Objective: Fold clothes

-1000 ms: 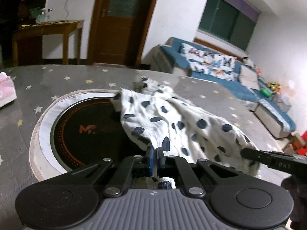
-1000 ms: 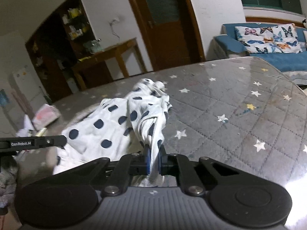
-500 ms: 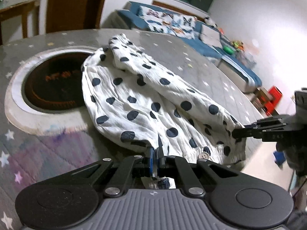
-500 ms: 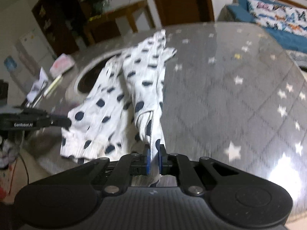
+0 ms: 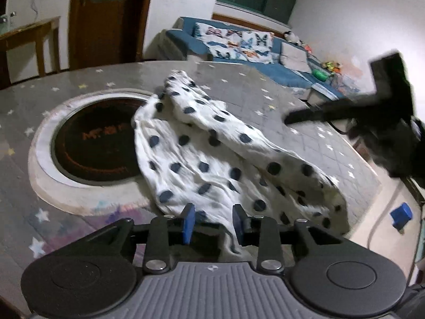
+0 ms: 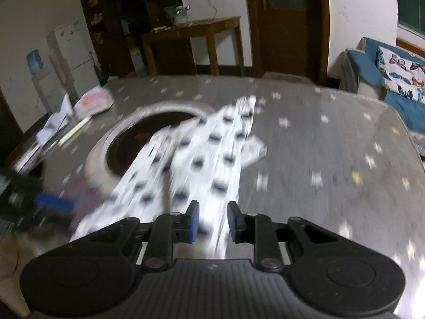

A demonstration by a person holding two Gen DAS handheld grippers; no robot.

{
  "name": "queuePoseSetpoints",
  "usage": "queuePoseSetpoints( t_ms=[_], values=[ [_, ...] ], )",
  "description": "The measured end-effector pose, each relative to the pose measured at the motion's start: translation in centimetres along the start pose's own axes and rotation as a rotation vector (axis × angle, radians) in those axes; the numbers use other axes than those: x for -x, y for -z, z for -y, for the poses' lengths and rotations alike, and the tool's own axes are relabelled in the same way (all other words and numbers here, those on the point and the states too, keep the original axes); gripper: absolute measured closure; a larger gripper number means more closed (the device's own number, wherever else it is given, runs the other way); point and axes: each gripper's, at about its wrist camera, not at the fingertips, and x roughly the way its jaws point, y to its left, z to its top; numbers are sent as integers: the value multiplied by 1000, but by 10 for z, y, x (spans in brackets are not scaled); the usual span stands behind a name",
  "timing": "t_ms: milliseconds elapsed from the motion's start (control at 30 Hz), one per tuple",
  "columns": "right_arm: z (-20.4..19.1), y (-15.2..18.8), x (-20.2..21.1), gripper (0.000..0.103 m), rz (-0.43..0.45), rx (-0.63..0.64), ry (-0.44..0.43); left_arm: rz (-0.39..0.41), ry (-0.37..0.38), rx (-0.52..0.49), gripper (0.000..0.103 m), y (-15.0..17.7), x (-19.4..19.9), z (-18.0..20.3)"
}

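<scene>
— Garment (image 5: pixel 212 156) first: where is it lying?

— White cloth with dark blue-black dots, spread lengthwise over the grey star-patterned table (image 5: pixel 305 122). Its far end is bunched into a rumpled peak, and one side edge laps over the pale rim of the round black cooktop (image 5: pixel 95 146) set into the table. From my left wrist view I see a thick fold running diagonally down the middle, with the near hem crumpled and reaching the table's front edge.

— And your jaws?

— On my left gripper (image 5: pixel 212 222) they stand apart, blue pads facing each other with a gap between. The cloth's near edge lies in and just beyond that gap, but neither pad presses on it. My right gripper (image 6: pixel 211 223) is the same: jaws spread, a strip of the dotted fabric showing between them, not pinched.

— How sharp is the right view?

— Badly smeared. The garment (image 6: pixel 202 164) shows as streaked white bands with blurred dark spots, so I cannot make out its folds there. It runs from my pads up toward the far side of the table (image 6: pixel 332 159), beside the cooktop (image 6: pixel 140 138).

— Can you see the other gripper?

— From the left view, the right gripper (image 5: pixel 302 115) hangs blurred above the table's right side, apart from the cloth. Papers (image 6: pixel 69 114) lie at the table's far left.
</scene>
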Motion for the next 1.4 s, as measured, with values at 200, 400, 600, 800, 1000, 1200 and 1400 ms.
queuePoseSetpoints(
  t_ms=[200, 400, 600, 800, 1000, 1200, 1400],
  values=[
    [24, -60, -78, 71, 26, -30, 14, 18, -104, 35, 69, -24, -19, -17],
    [54, -93, -149, 68, -1, -125, 13, 36, -174, 47, 70, -57, -48, -30],
    [78, -101, -190, 67, -7, -248, -63, 46, -220, 34, 70, -92, -83, -35],
    [81, -103, -181, 100, 25, -222, -56, 64, -251, 19, 70, -121, -114, -38],
    [102, -108, -125, 100, 70, -124, 122, 67, -264, -8, 69, -142, -142, -39],
    [142, -90, -76, 100, 22, -86, 352, 53, -227, -70, 69, -159, -173, -32],
    [179, -54, -52, 90, -45, -135, 495, 32, -165, -171, 59, -171, -211, -15]
  ],
)
